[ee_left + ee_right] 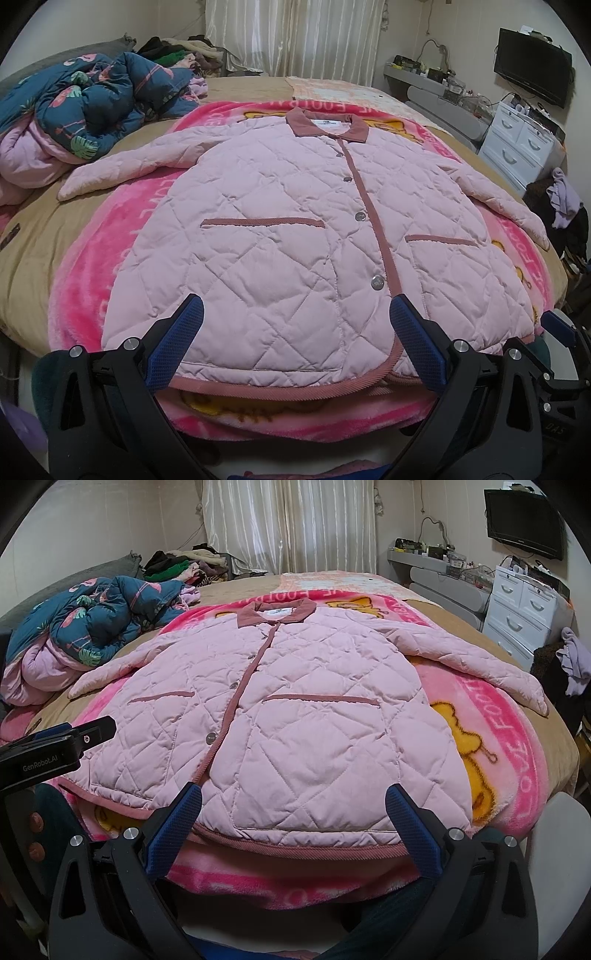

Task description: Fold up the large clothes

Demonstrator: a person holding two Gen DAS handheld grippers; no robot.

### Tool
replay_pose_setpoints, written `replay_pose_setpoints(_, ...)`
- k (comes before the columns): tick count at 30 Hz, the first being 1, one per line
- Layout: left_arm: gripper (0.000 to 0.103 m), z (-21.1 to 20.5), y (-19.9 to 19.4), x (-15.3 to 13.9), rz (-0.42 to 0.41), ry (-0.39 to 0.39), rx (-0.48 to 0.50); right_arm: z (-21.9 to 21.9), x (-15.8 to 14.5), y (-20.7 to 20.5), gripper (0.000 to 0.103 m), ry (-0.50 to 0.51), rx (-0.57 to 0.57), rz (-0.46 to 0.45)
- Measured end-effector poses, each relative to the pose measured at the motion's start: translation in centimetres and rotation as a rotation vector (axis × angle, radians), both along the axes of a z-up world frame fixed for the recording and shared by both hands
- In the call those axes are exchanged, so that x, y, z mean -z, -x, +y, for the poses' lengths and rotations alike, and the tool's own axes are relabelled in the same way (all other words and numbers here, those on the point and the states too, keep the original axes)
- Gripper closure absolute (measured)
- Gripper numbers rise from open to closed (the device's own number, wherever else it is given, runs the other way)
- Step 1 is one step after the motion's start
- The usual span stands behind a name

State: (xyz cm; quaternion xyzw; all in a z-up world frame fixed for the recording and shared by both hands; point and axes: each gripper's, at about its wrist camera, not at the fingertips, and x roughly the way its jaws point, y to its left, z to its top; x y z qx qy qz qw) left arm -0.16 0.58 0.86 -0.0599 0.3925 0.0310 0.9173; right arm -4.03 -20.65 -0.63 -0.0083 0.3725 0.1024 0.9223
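a pink cartoon blanket (92, 280) covers the tan bed (33, 240). a crumpled flamingo-print duvet (88, 107) lies near clothes, possibly sweaters (177, 566). a wall television (524, 524) hangs above white drawers (517, 616).

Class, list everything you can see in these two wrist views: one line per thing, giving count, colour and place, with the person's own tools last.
Quilted jacket: one, pale pink, dusty-rose trim, spread flat on the blanket.
Blanket: one, bright pink, yellow print, under the jacket.
Bed: one, tan cover.
Comforter: one, teal flamingo print, bunched far left.
Clothes pile: one, mixed colours, beyond the comforter.
Curtains: white, back wall.
Television: one, black, right wall.
Drawers: one white unit, right.
Left claw: black, blue pads, open.
Right claw: same, open.
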Motion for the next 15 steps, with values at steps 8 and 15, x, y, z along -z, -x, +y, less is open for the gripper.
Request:
replay_pose_setpoints(8, 0.009, -0.06, 0.17, 0.07, -0.003, 0.000, 0.000, -0.12, -0.01, 0.25, 0.004, -0.001, 0.008, -0.004)
replay_pose_setpoints(15, 0.009, -0.07, 0.16, 0.04, -0.002, -0.004, -0.001, -0.14, -0.09, 0.23, 0.004, -0.001, 0.007, -0.005)
